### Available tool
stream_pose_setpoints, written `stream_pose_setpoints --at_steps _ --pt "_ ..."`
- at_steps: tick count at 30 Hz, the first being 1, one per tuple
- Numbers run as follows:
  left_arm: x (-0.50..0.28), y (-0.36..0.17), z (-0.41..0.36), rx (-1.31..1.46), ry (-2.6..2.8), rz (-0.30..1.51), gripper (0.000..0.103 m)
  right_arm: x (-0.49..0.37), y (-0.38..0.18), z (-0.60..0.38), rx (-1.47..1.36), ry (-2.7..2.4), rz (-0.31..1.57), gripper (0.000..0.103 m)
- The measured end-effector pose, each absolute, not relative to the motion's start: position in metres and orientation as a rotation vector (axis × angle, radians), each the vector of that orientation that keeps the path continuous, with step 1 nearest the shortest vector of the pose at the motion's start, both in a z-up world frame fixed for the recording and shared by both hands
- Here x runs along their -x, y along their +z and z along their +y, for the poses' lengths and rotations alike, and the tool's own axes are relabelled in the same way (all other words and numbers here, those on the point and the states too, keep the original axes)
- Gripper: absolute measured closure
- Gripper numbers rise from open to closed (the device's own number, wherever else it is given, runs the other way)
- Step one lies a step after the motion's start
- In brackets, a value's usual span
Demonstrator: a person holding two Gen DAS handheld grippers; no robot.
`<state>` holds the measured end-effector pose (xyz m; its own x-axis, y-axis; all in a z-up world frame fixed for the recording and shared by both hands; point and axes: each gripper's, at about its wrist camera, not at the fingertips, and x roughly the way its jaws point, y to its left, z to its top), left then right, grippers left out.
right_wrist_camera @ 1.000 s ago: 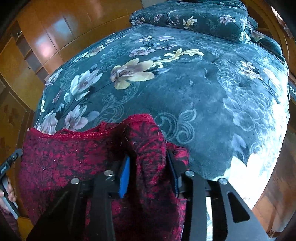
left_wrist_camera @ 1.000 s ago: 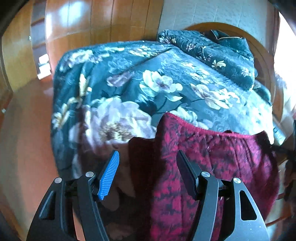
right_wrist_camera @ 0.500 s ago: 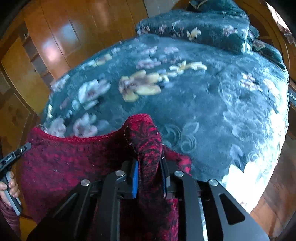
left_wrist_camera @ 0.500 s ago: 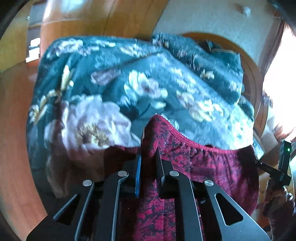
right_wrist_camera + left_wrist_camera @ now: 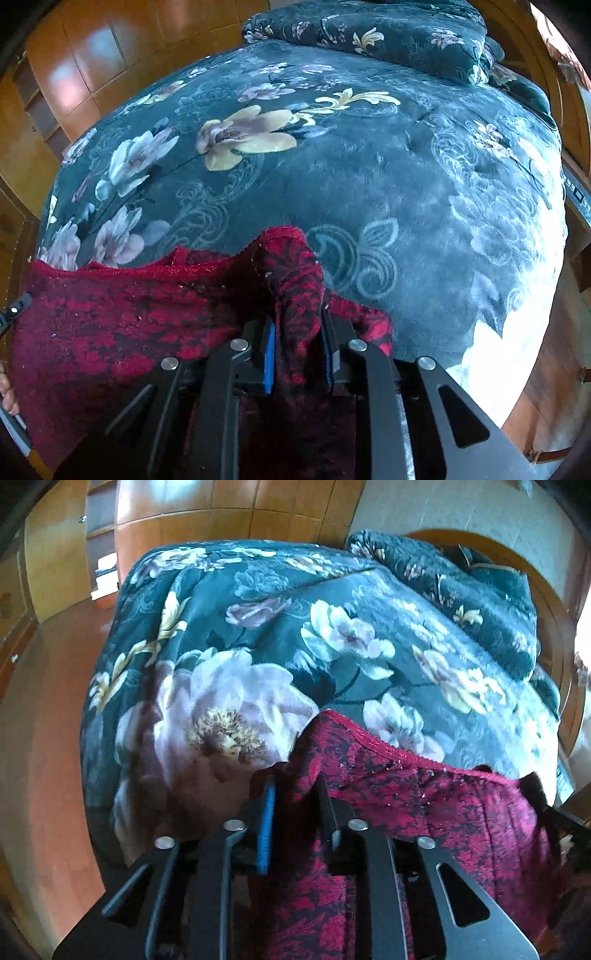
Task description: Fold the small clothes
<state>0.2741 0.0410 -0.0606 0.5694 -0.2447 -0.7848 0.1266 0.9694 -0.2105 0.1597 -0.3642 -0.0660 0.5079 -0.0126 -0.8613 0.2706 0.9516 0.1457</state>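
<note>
wood-panelled walls (image 5: pixel 229 513) and a reddish floor (image 5: pixel 48 716) surround the bed (image 5: pixel 369 177), covered by a dark green flowered blanket. a red garment (image 5: pixel 110 317) hangs at the bed's near edge, left tongs (image 5: pixel 295 805) and right tongs (image 5: pixel 297 328) each pinching one top corner.

We see bed (image 5: pixel 406 184) surface ahead of both tongs open: flat floral blanket (image 5: pixel 258 627), nothing lying on it, free passage forward. Far end blocked by bunched quilt heap (image 5: pixel 369 33), wooden headboard (image 5: pixel 546 602) behind it. Red garment (image 5: pixel 424 812) stretched between left tongs (image 5: pixel 293 801) and right tongs (image 5: pixel 297 332), barring gap between them. Bare floor (image 5: pixel 48 720) left of bed open; wooden wardrobe (image 5: pixel 221 513) beyond foot.
</note>
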Motion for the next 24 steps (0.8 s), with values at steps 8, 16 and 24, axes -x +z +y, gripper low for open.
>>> stream_pose_setpoints --at_steps 8,16,24 --pt "-0.212 -0.034 0.111 0.29 -0.24 0.864 0.062 -0.125 -0.02 -0.351 -0.218 -0.18 0.891 0.035" --pt "-0.12 -0.047 0.161 0.404 -0.448 0.838 0.033 -0.07 0.004 -0.28 -0.235 0.145 0.876 0.02" --pt "-0.095 -0.086 0.148 0.52 -0.627 0.928 0.033 -0.048 -0.03 -0.223 -0.28 0.27 1.019 0.019"
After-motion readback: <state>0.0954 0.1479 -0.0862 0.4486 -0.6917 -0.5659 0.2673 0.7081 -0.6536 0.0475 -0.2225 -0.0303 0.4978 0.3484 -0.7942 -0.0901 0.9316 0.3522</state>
